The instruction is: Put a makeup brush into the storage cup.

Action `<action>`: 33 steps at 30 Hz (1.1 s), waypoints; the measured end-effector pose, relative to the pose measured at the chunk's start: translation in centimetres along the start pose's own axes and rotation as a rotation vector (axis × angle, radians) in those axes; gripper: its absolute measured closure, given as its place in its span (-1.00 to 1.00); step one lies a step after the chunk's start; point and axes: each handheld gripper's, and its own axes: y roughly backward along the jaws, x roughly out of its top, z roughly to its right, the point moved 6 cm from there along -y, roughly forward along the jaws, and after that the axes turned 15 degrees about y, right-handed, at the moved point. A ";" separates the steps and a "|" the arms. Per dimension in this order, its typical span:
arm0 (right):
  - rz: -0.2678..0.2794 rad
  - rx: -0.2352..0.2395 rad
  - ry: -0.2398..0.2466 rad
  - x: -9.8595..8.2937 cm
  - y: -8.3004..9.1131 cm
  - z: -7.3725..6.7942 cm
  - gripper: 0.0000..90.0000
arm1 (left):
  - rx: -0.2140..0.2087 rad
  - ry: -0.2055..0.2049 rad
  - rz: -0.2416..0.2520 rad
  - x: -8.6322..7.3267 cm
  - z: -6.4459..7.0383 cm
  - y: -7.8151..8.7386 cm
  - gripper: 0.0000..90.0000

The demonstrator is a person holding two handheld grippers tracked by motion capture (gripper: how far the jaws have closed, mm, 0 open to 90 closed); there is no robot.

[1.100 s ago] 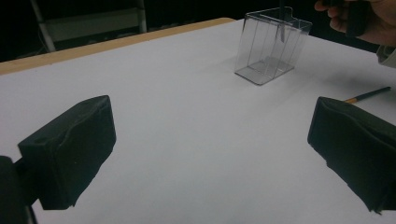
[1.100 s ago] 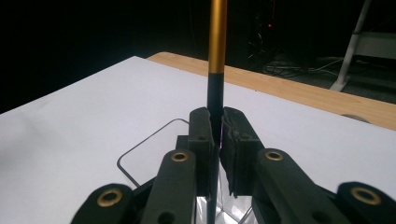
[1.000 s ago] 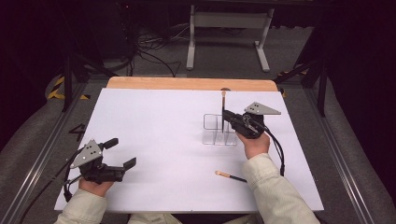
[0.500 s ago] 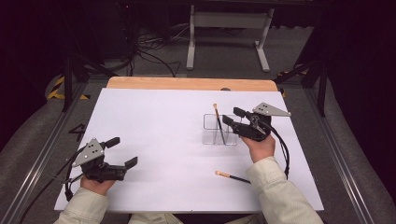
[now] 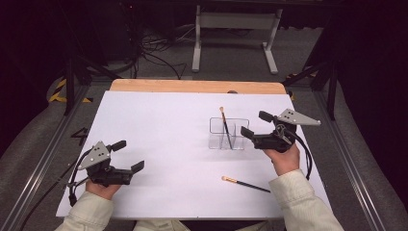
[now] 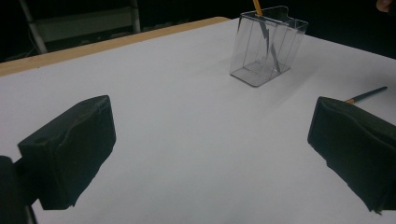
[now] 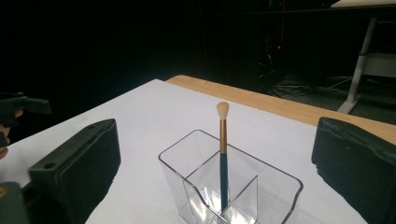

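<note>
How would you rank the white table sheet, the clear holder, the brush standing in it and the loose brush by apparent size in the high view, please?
1. White table sheet, by far the largest.
2. Clear holder.
3 and 4. Standing brush and loose brush: about alike; the upright one is foreshortened, so I would not rank them.

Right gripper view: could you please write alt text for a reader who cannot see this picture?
A makeup brush stands upright, bristles up, in one compartment of a clear plastic organizer on a white table. The right gripper has its two black jaws wide apart on either side of the organizer, touching nothing. The background behind the table is dark.
</note>
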 end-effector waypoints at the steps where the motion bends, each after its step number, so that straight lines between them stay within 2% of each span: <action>1: 0.006 0.003 0.001 0.1 0.3 -0.1 -0.99 | 0.000 0.000 0.000 0.0 0.0 0.0 -0.96; 3: 0.009 0.005 0.004 0.2 0.5 -0.1 -0.99 | 0.001 0.001 0.000 0.0 0.0 0.0 -0.96; 6: 0.031 0.001 0.012 0.4 1.7 -0.1 -1.00 | 0.000 0.000 0.000 0.0 0.0 0.1 -0.96; 10: 0.021 -0.009 0.030 0.4 2.5 -0.1 -1.00 | 0.000 0.001 0.000 0.0 0.0 0.1 -0.96; 19: 0.026 0.005 0.042 0.5 4.0 -0.3 -1.00 | -0.002 0.000 0.001 0.1 0.0 0.1 -0.96; 27: 0.022 0.006 0.051 0.2 5.0 0.2 -1.00 | -0.004 0.001 0.002 0.1 0.1 -0.1 -0.96; 31: 0.015 0.022 0.071 0.1 5.5 0.1 -1.00 | -0.005 0.002 0.001 0.1 0.0 -0.1 -0.96; 33: 0.015 0.034 0.061 0.0 5.8 0.2 -1.00 | -0.005 0.002 0.002 0.1 0.1 -0.1 -0.96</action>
